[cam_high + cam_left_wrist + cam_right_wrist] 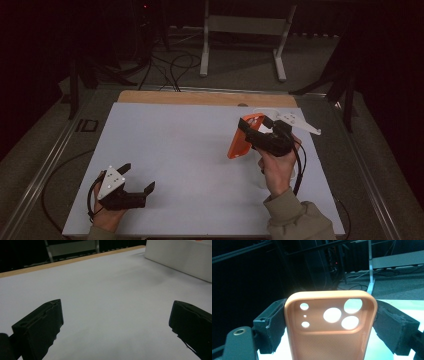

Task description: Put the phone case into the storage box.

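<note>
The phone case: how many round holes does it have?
5: the orange phone case has three large holes grouped at its upper right and two small ones, plus a tiny dot, at its upper left.

Open white table [190, 165] is lying clear between the grippers, while the white box [180, 257] is standing in the way at its far right edge.
</note>
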Tool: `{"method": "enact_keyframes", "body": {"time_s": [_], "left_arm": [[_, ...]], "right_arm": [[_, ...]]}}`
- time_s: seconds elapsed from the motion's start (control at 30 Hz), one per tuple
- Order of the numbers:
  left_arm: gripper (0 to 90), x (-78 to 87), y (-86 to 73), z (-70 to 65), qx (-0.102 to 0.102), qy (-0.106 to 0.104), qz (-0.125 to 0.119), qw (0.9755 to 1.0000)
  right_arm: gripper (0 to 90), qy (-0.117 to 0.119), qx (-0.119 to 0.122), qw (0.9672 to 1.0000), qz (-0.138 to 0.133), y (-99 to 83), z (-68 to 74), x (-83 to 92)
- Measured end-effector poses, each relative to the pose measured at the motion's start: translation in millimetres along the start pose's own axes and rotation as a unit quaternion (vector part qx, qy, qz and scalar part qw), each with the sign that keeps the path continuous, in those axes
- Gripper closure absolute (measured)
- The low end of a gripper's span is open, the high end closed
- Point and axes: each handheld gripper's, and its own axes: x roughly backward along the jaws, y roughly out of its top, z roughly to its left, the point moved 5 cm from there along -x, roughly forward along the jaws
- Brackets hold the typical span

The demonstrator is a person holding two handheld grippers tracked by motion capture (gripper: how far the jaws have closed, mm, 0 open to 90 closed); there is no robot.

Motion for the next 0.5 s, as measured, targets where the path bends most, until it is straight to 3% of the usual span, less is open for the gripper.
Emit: {"method": "enact_keyframes", "body": {"time_s": [0.5], "left_arm": [[0.3, -1.0, -1.8, 0.0, 0.002, -0.001, 0.001, 1.0]], "right_arm": [[16.6, -0.018, 0.009, 0.9998, 0.002, 7.0, -8.4, -7.1]]}}
